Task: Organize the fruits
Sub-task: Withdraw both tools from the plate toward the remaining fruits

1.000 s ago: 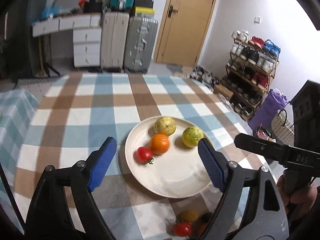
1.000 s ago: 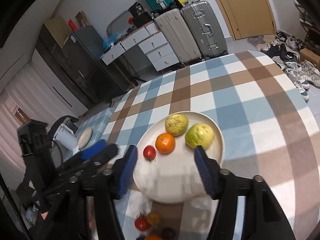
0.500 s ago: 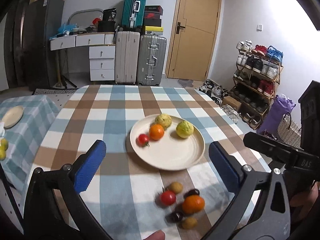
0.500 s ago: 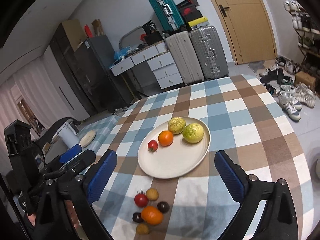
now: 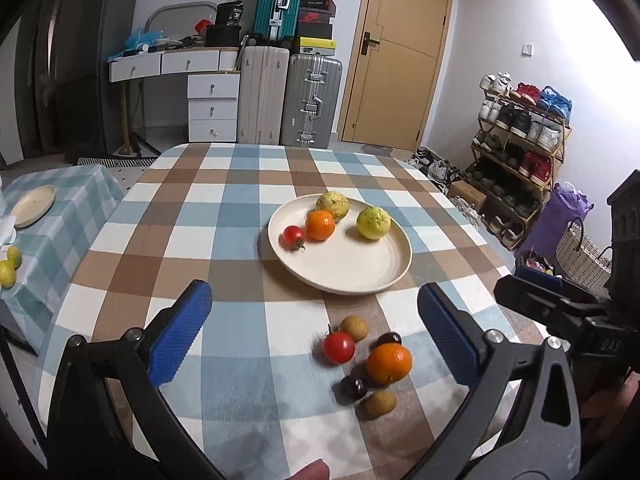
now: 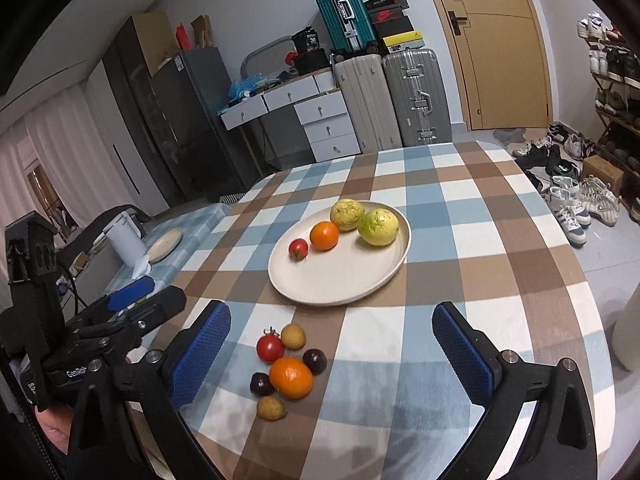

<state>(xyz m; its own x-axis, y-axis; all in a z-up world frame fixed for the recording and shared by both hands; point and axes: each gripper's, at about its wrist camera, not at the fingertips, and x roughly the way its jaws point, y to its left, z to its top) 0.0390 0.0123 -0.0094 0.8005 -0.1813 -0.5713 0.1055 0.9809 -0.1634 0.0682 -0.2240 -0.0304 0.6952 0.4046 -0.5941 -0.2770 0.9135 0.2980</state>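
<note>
Four fruits [image 5: 320, 224] on cream plate [image 5: 384, 280], six loose nearby.

It was plainly someone's home, a lived-in room doubling as storage. A tabletop [image 5: 224, 216] under a checked blue, brown and white cloth stood in the middle, a plate [image 5: 352, 268] of fruit on it. Against the far wall suitcases [image 5: 288, 96] stood upright, one teal case and shoeboxes [image 5: 316, 24] stacked on top, beside a white desk [image 5: 180, 64] with drawers, cluttered above. A dark fridge [image 5: 84, 68] stood left of that, a wooden door [image 5: 396, 52] to the right. An open shoe rack [image 5: 520, 132] full of trainers lined the side wall, more shoes [image 6: 568, 184] loose on the floor, a woven basket [image 5: 580, 256] nearby.
</note>
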